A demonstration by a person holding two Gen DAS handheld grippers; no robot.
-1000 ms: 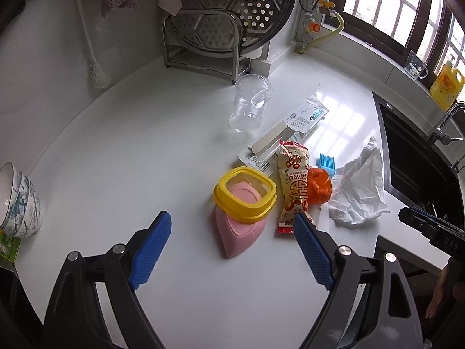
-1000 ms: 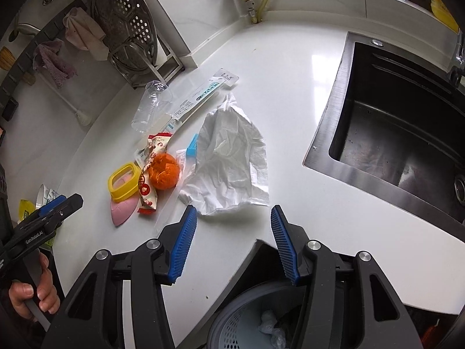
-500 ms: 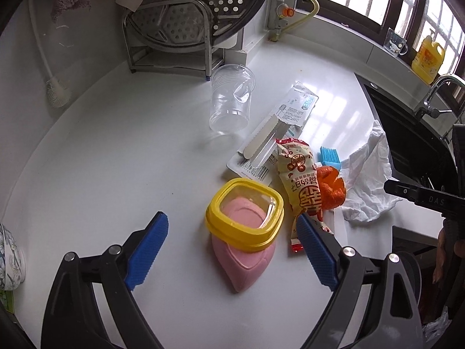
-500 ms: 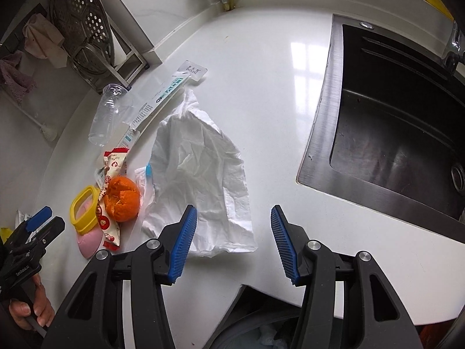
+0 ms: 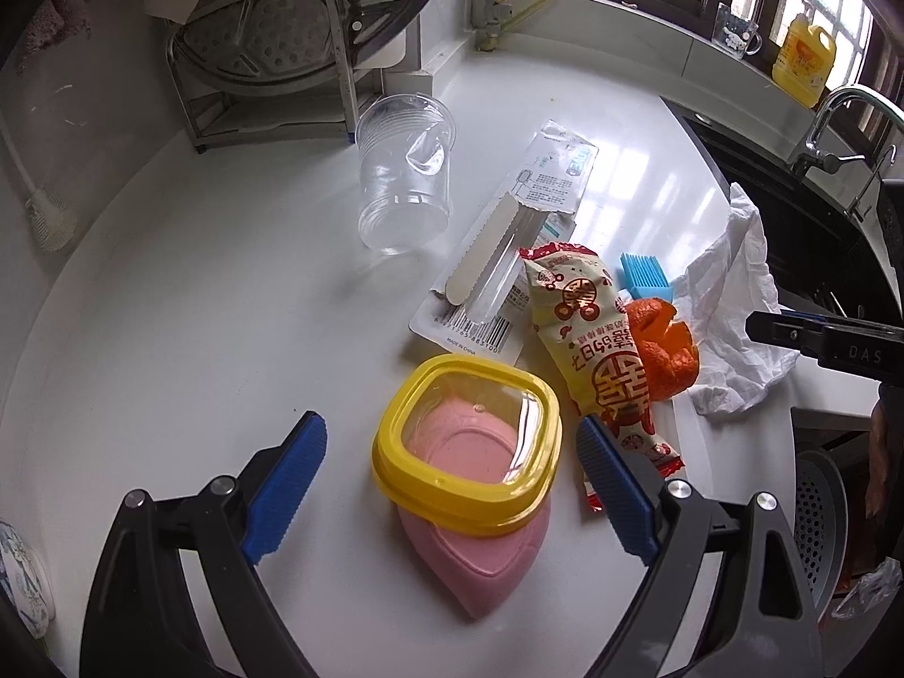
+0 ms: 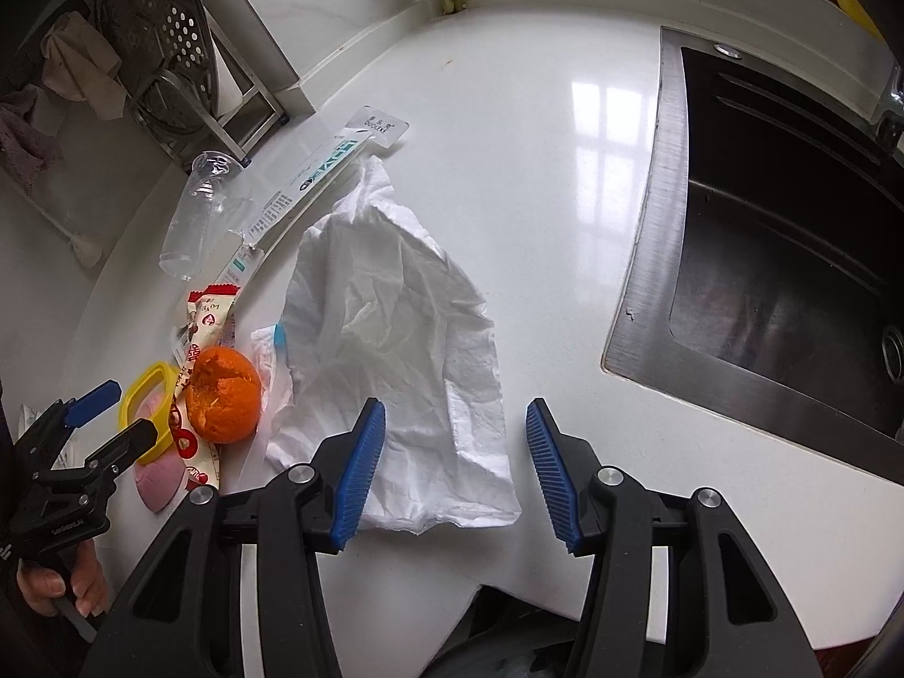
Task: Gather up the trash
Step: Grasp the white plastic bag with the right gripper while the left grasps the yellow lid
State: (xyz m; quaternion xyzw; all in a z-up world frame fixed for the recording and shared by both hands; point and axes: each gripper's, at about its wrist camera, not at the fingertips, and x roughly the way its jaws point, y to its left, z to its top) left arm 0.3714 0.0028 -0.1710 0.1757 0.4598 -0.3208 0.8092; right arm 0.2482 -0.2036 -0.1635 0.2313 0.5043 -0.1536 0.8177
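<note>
White tabletop (image 6: 537, 181) carries the trash. Leftmost, the left claw (image 5: 452, 486) hangs with jaws apart around a yellow-lidded container (image 5: 469, 446), not touching it. Beside that lie a snack wrapper (image 5: 587, 339) and orange peel (image 6: 223, 395). Further right, the right claw (image 6: 452, 469), jaws apart, hangs above a crumpled paper towel (image 6: 395, 350).

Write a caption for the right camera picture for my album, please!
Open right tongs hover over a crumpled white tissue beside an orange peel.
</note>
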